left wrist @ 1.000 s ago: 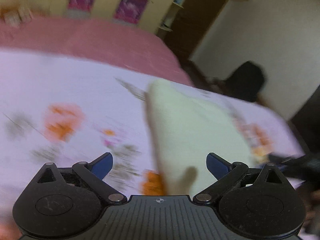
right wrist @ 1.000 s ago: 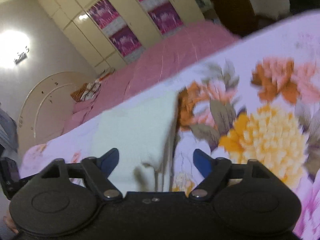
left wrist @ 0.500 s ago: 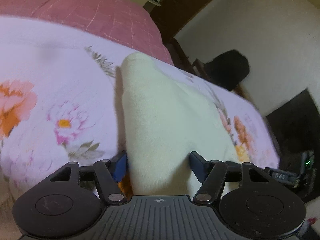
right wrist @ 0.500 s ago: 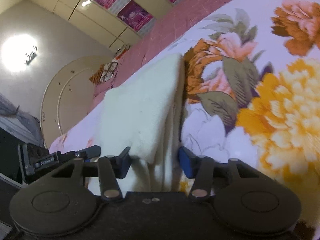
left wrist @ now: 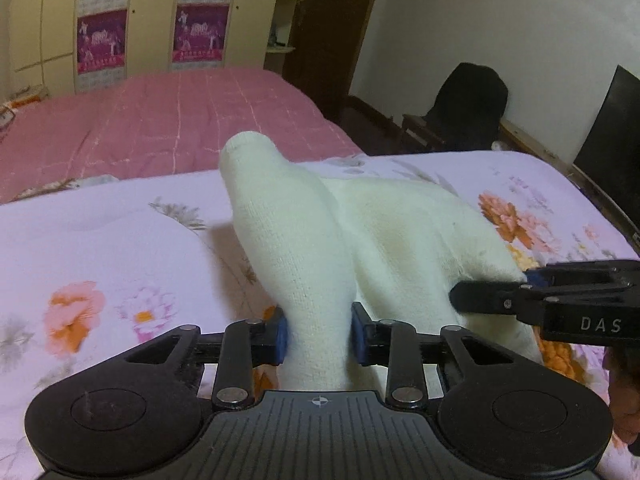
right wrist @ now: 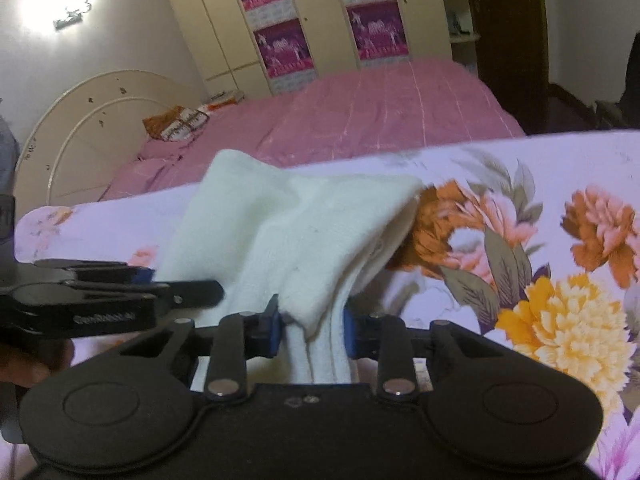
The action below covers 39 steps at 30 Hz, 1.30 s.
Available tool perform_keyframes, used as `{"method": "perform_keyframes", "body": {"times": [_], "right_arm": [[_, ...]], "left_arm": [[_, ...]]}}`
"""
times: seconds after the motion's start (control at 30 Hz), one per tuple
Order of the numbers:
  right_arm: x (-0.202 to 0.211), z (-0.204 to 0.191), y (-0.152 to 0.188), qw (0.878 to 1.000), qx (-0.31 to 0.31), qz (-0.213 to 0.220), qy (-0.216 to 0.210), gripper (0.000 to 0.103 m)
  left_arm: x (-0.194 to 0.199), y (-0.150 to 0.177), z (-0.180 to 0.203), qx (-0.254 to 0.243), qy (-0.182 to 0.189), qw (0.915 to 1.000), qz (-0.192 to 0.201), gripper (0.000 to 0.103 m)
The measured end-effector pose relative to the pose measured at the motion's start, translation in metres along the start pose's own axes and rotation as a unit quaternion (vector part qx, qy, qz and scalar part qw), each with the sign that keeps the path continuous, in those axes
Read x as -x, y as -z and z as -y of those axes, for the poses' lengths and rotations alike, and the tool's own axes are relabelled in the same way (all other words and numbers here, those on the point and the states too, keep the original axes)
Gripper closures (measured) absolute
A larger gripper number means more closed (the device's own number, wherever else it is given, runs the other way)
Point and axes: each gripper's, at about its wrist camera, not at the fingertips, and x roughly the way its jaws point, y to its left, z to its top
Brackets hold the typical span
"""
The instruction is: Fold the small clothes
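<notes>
A cream knitted garment [left wrist: 360,232] lies on the floral sheet [left wrist: 100,248], its near edge lifted off the bed. My left gripper [left wrist: 319,340] is closing, and its blue pads press on the garment's left near corner, which bunches up between them. In the right wrist view the same cream garment [right wrist: 320,220] rises in folds toward my right gripper [right wrist: 310,330], also closing, its pads squeezing the layered right near corner. Each gripper shows in the other's view: the right gripper [left wrist: 520,284] at the right edge, the left gripper [right wrist: 132,280] at the left edge.
The floral sheet [right wrist: 540,280] covers the near surface. Behind it is a bed with a pink quilt [left wrist: 160,120] and a round white headboard [right wrist: 80,120]. Wardrobe doors [left wrist: 132,20] line the back wall. A dark chair [left wrist: 468,108] and a black panel [left wrist: 612,132] stand at the right.
Both grippers went from wide open over the garment's near edge to closed on its two near corners. Both then rose and rolled level, lifting that edge off the sheet.
</notes>
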Motion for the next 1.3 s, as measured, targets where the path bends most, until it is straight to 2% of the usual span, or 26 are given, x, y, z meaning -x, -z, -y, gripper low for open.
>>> {"method": "perform_keyframes", "body": {"times": [0.23,0.57,0.77,0.83,0.9,0.97,1.1,1.2,1.27,1.3], "right_arm": [[0.024,-0.065,-0.005,0.999,0.051,0.013,-0.015,0.075],[-0.003,-0.183,0.02,0.994,0.078,0.001,-0.082,0.075],[-0.028,-0.224,0.042,0.992,0.074,-0.03,-0.099,0.075],[-0.039,-0.227,0.051,0.992,0.075,-0.043,-0.09,0.074],[-0.052,-0.221,0.059,0.992,0.072,-0.064,-0.075,0.074],[-0.061,-0.211,0.065,0.993,0.062,-0.073,-0.073,0.073],[-0.06,-0.201,0.065,0.994,0.04,-0.068,-0.081,0.069],[-0.043,-0.194,0.057,0.996,0.027,-0.045,-0.072,0.06],[-0.028,-0.187,0.05,0.997,0.016,-0.01,-0.077,0.063],[-0.027,-0.187,0.047,0.997,0.014,-0.004,-0.079,0.072]], "left_arm": [[0.073,0.021,-0.026,-0.007,-0.034,0.9993,0.016,0.072],[0.155,0.063,-0.11,-0.006,-0.114,0.9934,-0.012,0.072],[0.156,0.093,-0.142,0.014,-0.131,0.9902,-0.047,0.071],[0.143,0.108,-0.15,0.027,-0.138,0.9879,-0.065,0.066],[0.139,0.124,-0.148,0.012,-0.169,0.9842,-0.05,0.039],[0.141,0.131,-0.151,0.018,-0.185,0.9818,-0.04,0.032],[0.154,0.132,-0.156,0.026,-0.184,0.9822,-0.028,0.032],[0.18,0.129,-0.155,0.017,-0.208,0.9777,0.024,0.032],[0.193,0.121,-0.155,0.02,-0.184,0.9802,0.071,0.032],[0.194,0.118,-0.154,0.018,-0.167,0.9821,0.086,0.032]]}}
